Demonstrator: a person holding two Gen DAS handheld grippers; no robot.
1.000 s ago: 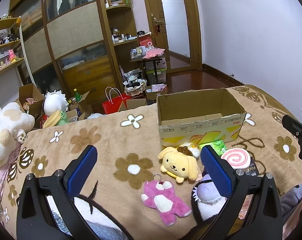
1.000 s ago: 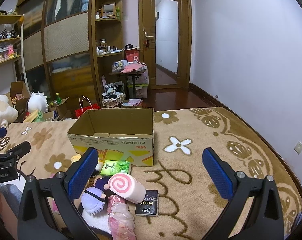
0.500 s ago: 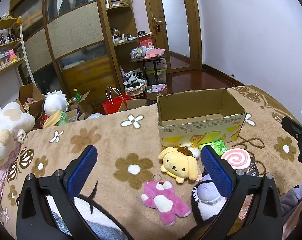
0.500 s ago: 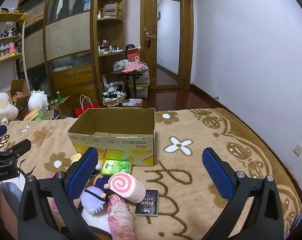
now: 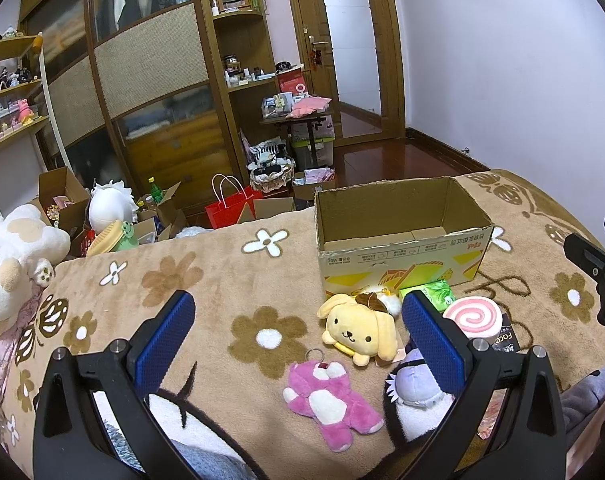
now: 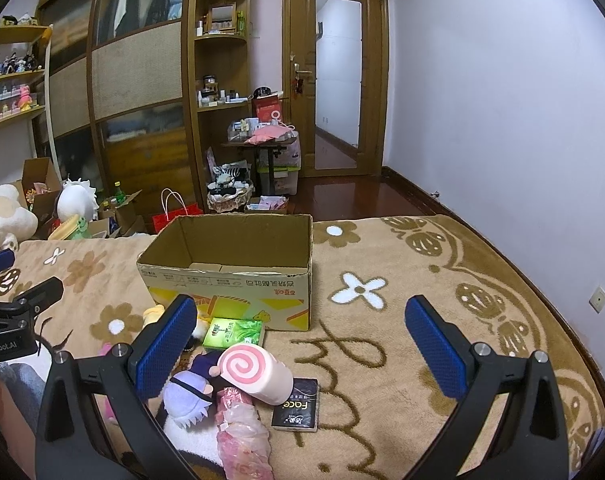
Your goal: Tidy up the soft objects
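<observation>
Left wrist view: left gripper (image 5: 298, 334) spread wide, holding nothing; box (image 5: 402, 254) upper right empty, dog (image 5: 360, 330) and bear (image 5: 330, 396) on blanket (image 5: 206, 280) below it.
Right wrist view: right gripper (image 6: 300, 346) likewise wide and empty; roll (image 6: 256, 372) lower left, nothing packed yet.

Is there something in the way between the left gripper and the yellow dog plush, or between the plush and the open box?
Nothing visible blocks either path. The left gripper is open above the blanket, and the yellow dog plush lies uncovered ahead of it. The cardboard box stands just behind the plush, top open and apparently empty.
</observation>
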